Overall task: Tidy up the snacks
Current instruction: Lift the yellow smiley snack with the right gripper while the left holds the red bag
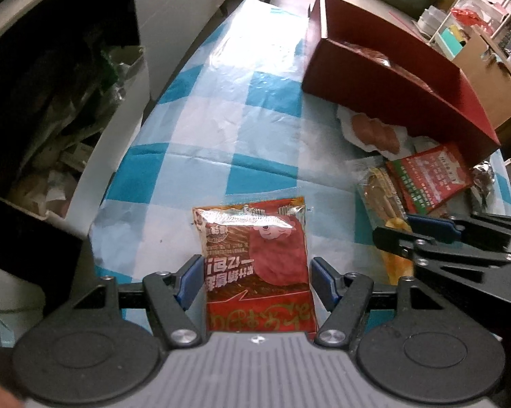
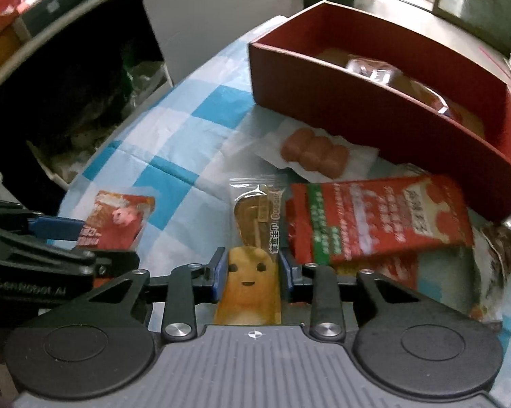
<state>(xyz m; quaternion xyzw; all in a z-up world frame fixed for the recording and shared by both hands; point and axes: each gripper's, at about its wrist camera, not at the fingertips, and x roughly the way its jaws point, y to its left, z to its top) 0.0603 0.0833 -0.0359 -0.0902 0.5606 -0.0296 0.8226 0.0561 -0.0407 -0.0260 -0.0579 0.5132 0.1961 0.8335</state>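
My left gripper (image 1: 255, 278) straddles a red snack packet (image 1: 255, 261) lying on the checked tablecloth; small gaps show between its blue pads and the packet. My right gripper (image 2: 252, 272) has its pads against a yellow smiley-face snack bar (image 2: 252, 272). The red packet also shows in the right wrist view (image 2: 119, 221). A red cardboard box (image 2: 374, 102) with wrapped snacks inside stands at the far right; it also shows in the left wrist view (image 1: 391, 78). A red-green packet (image 2: 377, 217) and a wrapped brown pastry (image 2: 313, 153) lie in front of the box.
The blue-and-white checked tablecloth (image 1: 241, 108) covers the table. A foil-wrapped snack (image 2: 503, 244) lies at the right edge. Dark shelving with clutter (image 1: 51, 102) is beyond the table's left edge. A cardboard carton and racks (image 1: 486, 64) stand behind the box.
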